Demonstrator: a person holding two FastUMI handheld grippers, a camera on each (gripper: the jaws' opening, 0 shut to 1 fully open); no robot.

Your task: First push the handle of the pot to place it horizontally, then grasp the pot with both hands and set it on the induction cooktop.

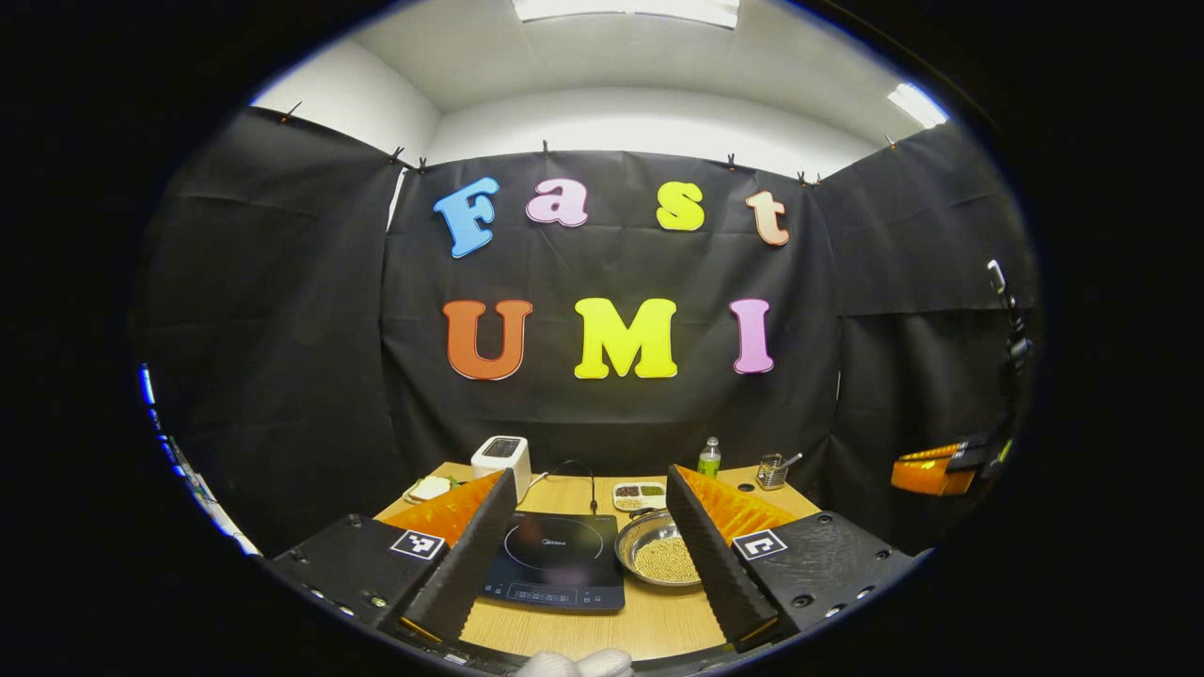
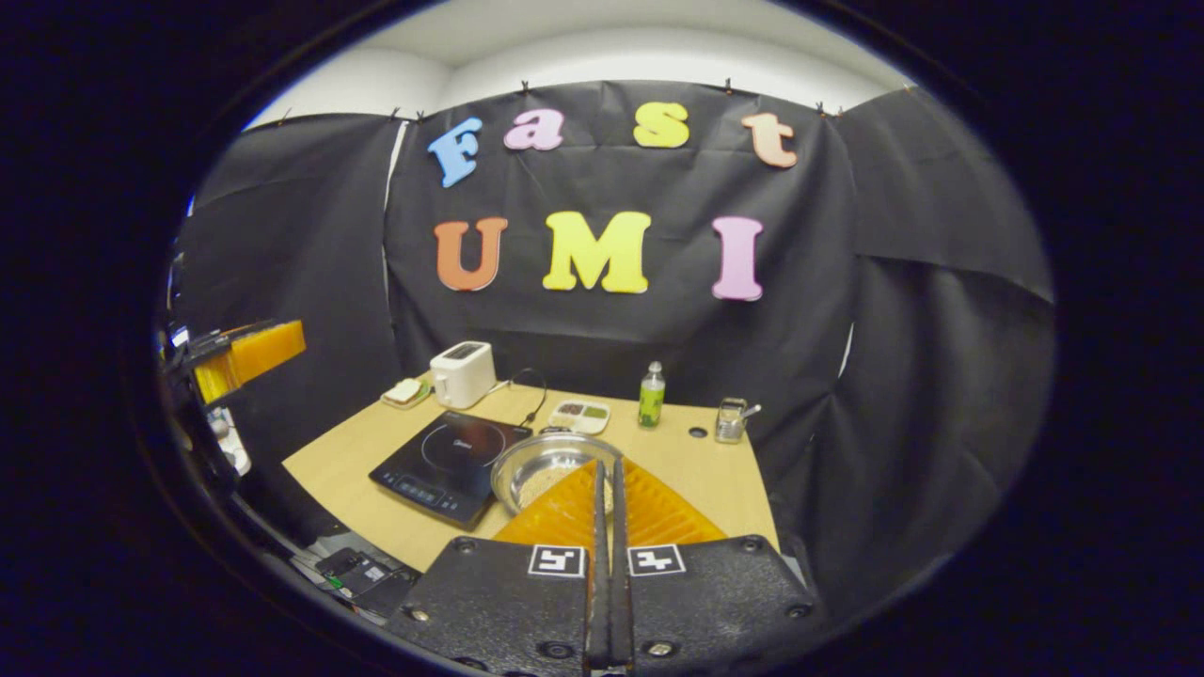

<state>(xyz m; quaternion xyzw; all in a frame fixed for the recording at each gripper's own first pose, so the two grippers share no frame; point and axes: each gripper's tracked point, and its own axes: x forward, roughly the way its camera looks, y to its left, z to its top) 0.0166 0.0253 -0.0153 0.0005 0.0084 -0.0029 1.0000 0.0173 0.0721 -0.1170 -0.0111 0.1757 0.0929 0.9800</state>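
Observation:
A steel pot [image 1: 658, 557] with pale grains in it sits on the wooden table [image 1: 658, 625], just right of the black induction cooktop [image 1: 555, 561]. A dark handle stub [image 1: 641, 513] shows at the pot's far rim. My left gripper [image 1: 592, 473] hovers above the near table edge, open wide, and frames the cooktop and pot. In the right gripper view the pot [image 2: 544, 466] lies just beyond my right gripper [image 2: 605, 464], which is shut on nothing. The cooktop [image 2: 450, 457] is left of it. Each gripper also appears far off in the other's view: the right gripper [image 1: 929, 472], the left gripper [image 2: 252, 354].
At the back of the table stand a white toaster [image 1: 501, 456], a plate of food [image 1: 430, 488], a divided tray [image 1: 640, 494], a green bottle [image 1: 709, 458] and a cup with a spoon [image 1: 772, 470]. The cooktop's cable [image 1: 578, 470] loops behind it.

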